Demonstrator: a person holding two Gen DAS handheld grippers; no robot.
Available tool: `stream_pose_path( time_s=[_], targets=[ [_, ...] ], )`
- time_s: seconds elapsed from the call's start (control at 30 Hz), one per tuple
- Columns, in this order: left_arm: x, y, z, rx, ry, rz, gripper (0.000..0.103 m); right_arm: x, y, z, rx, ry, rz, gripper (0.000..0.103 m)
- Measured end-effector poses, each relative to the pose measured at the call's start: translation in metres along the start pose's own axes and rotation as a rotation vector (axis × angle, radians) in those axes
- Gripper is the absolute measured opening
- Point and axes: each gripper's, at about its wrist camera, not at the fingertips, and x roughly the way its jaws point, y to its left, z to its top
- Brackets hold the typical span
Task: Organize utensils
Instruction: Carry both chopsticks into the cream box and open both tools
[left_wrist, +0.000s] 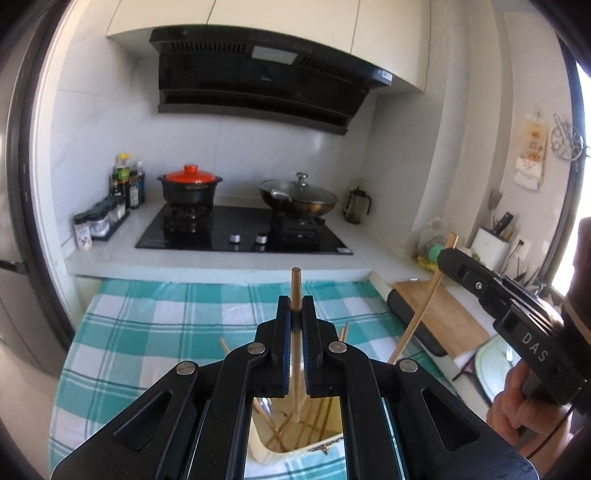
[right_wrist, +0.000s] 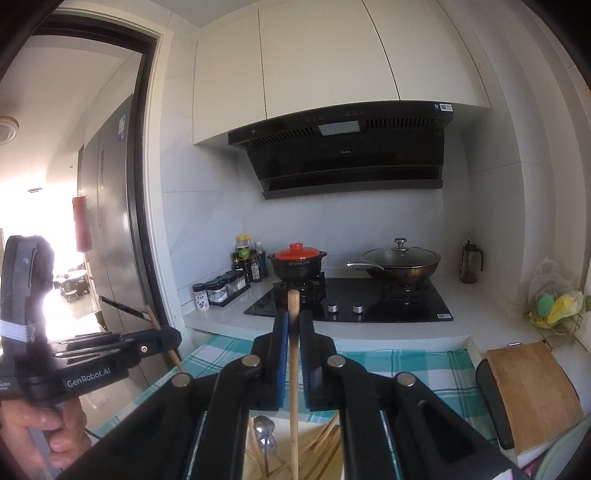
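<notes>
Jaws clamped together on a single wooden chopstick (left_wrist: 295, 291), the left gripper (left_wrist: 295, 314) holds it upright, its lower end hanging over a cream container (left_wrist: 266, 448) of loose chopsticks on a teal checked cloth (left_wrist: 147, 325). To its right the right gripper (right_wrist: 293, 332), jaws likewise pinched shut, grips a second chopstick (right_wrist: 293, 369) above the same holder, where a metal spoon (right_wrist: 264, 432) also lies. A hand (left_wrist: 517, 406) grasps that tool's handle. Beyond, on the kitchen surface (left_wrist: 110, 254), a red-lidded pot (left_wrist: 190, 188) and a lidded wok (left_wrist: 299, 199) sit on the hob (left_wrist: 243, 230), a wooden chopping board (right_wrist: 535, 391) at right
</notes>
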Motion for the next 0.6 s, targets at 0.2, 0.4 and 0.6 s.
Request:
stream_pose_path(
  time_s=[0.2, 0.4, 0.6],
  targets=[
    [0.054, 0.008, -0.02, -0.012, 0.145, -0.004, 0.003, 0.058, -0.013, -0.034, 0.029, 0.176, 0.029, 0.006],
    [0.088, 0.015, -0.033, -0.036, 0.244, -0.005, 0.003, 0.101, -0.03, -0.068, 0.113, 0.355, 0.059, 0.006],
    [0.098, 0.019, -0.039, -0.048, 0.277, 0.009, 0.014, 0.123, -0.044, -0.089, 0.207, 0.445, 0.104, 0.009]
  ],
)
